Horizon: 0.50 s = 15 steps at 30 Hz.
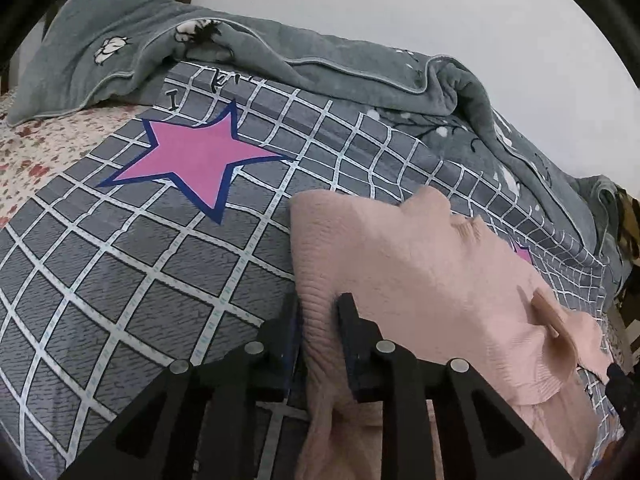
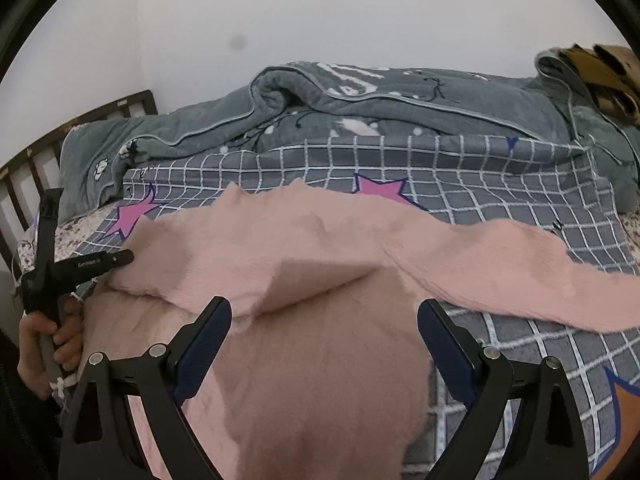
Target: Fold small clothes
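Observation:
A small pink knit sweater [image 1: 420, 264] lies on the grey checked bedspread [image 1: 120, 260]. My left gripper [image 1: 318, 312] is shut on the sweater's left edge, with ribbed fabric pinched between the jaws. In the right wrist view the sweater [image 2: 320, 360] spreads across the middle, one sleeve [image 2: 520, 272] stretched out to the right and a fold lifted at the centre. My right gripper [image 2: 324, 324] is open just above the sweater body, holding nothing. The left gripper [image 2: 120, 258] shows at the sweater's left side, held by a hand.
A rumpled grey blanket [image 1: 320, 60] runs along the back of the bed by the white wall. Pink stars [image 1: 196, 156] mark the bedspread. A floral sheet [image 1: 36, 152] lies at the left. A dark wooden headboard [image 2: 48, 144] stands at left.

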Each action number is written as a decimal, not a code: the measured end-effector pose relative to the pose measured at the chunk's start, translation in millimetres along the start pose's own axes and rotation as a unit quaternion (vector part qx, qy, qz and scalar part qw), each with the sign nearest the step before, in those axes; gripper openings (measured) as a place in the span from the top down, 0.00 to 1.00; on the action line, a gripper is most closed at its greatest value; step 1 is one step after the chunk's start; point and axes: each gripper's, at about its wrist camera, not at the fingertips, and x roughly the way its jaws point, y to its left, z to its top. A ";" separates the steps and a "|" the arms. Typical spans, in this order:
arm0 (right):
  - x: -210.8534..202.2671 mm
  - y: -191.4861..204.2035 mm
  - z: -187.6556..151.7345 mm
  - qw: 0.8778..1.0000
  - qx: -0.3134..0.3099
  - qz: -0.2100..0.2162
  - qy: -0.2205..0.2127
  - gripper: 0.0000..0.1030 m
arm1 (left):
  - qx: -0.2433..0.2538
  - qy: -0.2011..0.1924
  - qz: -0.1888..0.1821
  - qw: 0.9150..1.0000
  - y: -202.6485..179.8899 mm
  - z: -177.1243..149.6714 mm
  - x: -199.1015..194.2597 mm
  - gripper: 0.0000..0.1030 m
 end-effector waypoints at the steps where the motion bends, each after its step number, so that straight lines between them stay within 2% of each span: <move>1: 4.2 2.7 4.1 1.000 -0.002 0.001 0.005 0.10 | 0.001 0.000 0.001 1.000 -0.2 0.4 -0.5 0.75; 3: 17.8 10.3 14.5 1.000 -0.008 -0.007 0.020 0.10 | 0.003 -0.004 0.009 1.000 0.1 -0.2 -2.5 0.70; 5: 33.3 19.7 25.1 0.999 -0.025 -0.024 0.040 0.25 | 0.000 -0.004 0.007 1.000 1.3 0.1 -3.0 0.70; 6: 40.4 23.9 28.9 0.998 -0.034 -0.031 0.049 0.36 | 0.000 -0.003 0.006 1.000 1.4 0.4 -2.7 0.70; 7: 51.5 29.8 33.1 0.996 -0.045 -0.039 0.060 0.40 | 0.000 -0.001 0.006 1.000 1.6 0.8 -1.9 0.69; 11: 86.6 35.9 30.9 0.992 -0.056 -0.069 0.089 0.42 | -0.001 0.004 0.009 1.000 0.3 3.9 1.8 0.69; 12: 95.2 34.5 27.2 0.990 -0.056 -0.078 0.101 0.45 | -0.003 0.004 0.010 1.000 -0.2 3.8 2.3 0.69; 13: 102.8 31.4 21.6 0.988 -0.052 -0.086 0.114 0.57 | -0.005 0.004 0.010 1.000 -0.4 3.8 2.9 0.69; 14: 103.2 29.6 19.6 0.988 -0.051 -0.088 0.114 0.64 | -0.006 0.004 0.011 1.000 -0.6 3.8 3.4 0.69; 15: 99.1 26.7 19.3 0.989 -0.048 -0.094 0.104 0.82 | -0.006 0.004 0.012 1.000 -1.2 3.7 3.9 0.69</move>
